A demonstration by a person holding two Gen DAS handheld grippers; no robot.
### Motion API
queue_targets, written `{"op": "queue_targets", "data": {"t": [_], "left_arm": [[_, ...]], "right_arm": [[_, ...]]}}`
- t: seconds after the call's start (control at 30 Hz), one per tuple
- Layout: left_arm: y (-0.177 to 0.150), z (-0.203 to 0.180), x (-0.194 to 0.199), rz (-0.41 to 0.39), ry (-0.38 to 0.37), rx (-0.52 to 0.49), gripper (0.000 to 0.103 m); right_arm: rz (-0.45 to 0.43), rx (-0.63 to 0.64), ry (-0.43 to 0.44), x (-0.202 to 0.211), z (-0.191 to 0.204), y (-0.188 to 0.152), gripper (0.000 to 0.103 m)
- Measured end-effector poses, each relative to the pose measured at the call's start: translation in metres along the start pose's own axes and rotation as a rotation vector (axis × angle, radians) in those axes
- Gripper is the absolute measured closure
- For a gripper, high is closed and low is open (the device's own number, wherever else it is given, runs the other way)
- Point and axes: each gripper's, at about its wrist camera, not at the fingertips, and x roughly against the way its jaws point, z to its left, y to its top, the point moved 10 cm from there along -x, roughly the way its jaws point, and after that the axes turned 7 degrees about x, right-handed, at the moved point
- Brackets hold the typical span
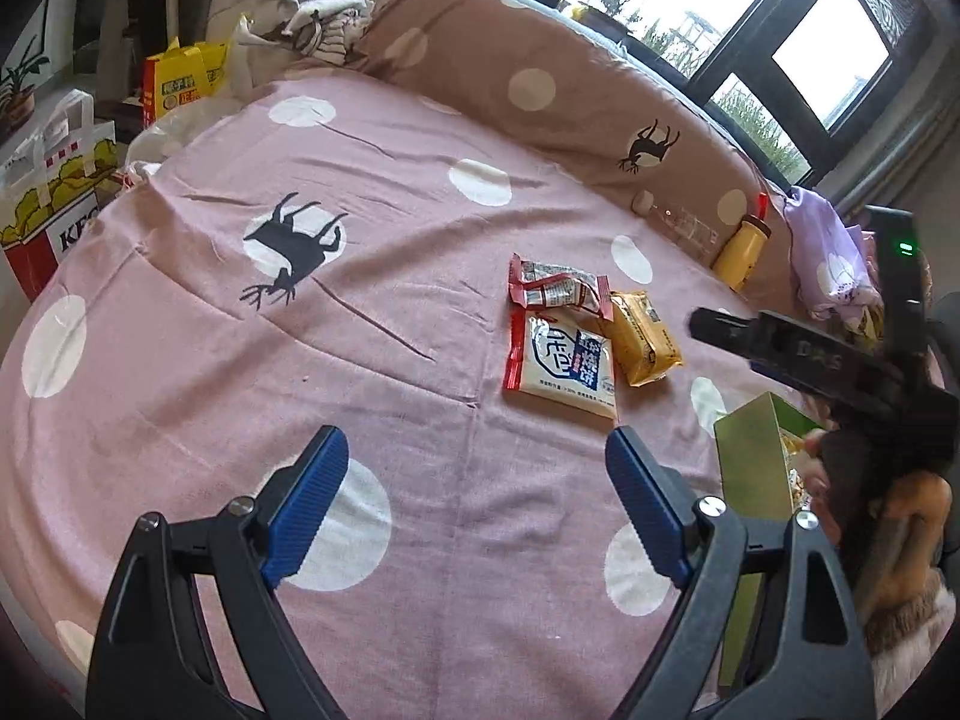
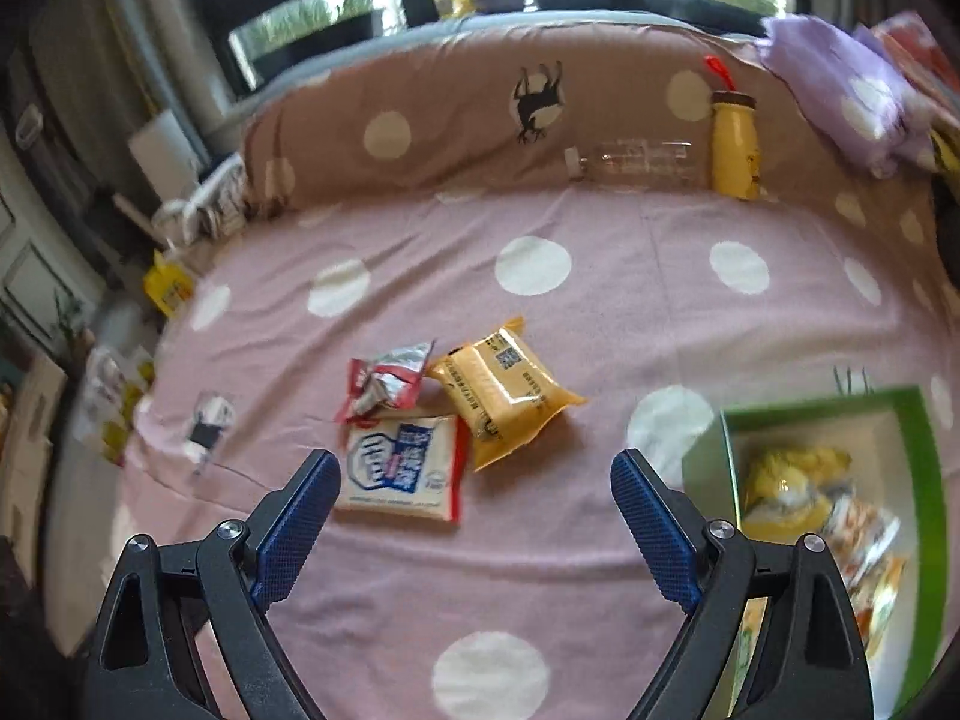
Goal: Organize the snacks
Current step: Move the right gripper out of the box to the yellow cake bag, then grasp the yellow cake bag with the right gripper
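Seemingly the sorting was partway done: several packets already lay in the green box at lower right, while three snack packets sat mid-frame on the bed, beyond both empty, spread grippers' jaws.

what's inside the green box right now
The green box holds several snack packets, a yellow one on top and orange-and-white ones nearer the camera. What lies beneath them is covered, and its near end is hidden behind the right tongs.

left gripper fingers spread wide over three snack packets.
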Motion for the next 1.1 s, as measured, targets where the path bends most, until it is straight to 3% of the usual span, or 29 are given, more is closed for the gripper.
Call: {"op": "queue_targets", "data": {"t": [0.07, 0.17, 0.43, 0.5, 0.53, 0.6, 0.7, 0.83, 0.93, 1.03, 1.1], "left_arm": [[0.0, 0.003, -0.003, 0.012, 0.011, 0.011, 0.015], [0.001, 0.008, -0.007, 0.015, 0.055, 0.015, 0.015], [-0.003, 0.009, -0.012, 0.022, 0.1, -0.021, 0.015], [-0.003, 0.009, -0.013, 0.021, 0.114, -0.028, 0.015], [-0.003, 0.009, -0.013, 0.021, 0.12, -0.035, 0.015], [-0.005, 0.008, -0.013, 0.022, 0.128, -0.049, 0.015], [-0.005, 0.008, -0.014, 0.024, 0.135, -0.056, 0.015], [-0.007, 0.007, -0.014, 0.02, 0.138, -0.059, 0.015], [-0.008, 0.007, -0.015, 0.022, 0.141, -0.062, 0.015], [-0.011, 0.008, -0.015, 0.026, 0.149, -0.066, 0.015], [-0.013, 0.007, -0.014, 0.026, 0.147, -0.076, 0.015]], "right_arm": [[0.09, 0.115, -0.027, -0.033, 0.002, 0.002, 0.011], [0.138, 0.188, -0.05, -0.064, -0.001, 0.006, 0.011], [0.187, 0.136, -0.004, -0.112, -0.014, 0.004, 0.012], [0.167, 0.113, 0.008, -0.112, -0.016, 0.004, 0.021], [0.169, 0.105, -0.003, -0.111, -0.019, 0.002, 0.037], [0.168, 0.083, 0.006, -0.107, -0.021, 0.0, 0.043], [0.195, 0.046, 0.034, -0.096, -0.019, -0.007, 0.044], [0.14, -0.038, 0.092, -0.055, -0.011, -0.016, 0.044], [0.091, -0.094, 0.059, -0.015, -0.003, -0.037, 0.044], [0.05, -0.168, 0.134, 0.009, 0.017, -0.065, 0.044], [0.072, -0.212, 0.153, 0.012, 0.022, -0.085, 0.044]]}}
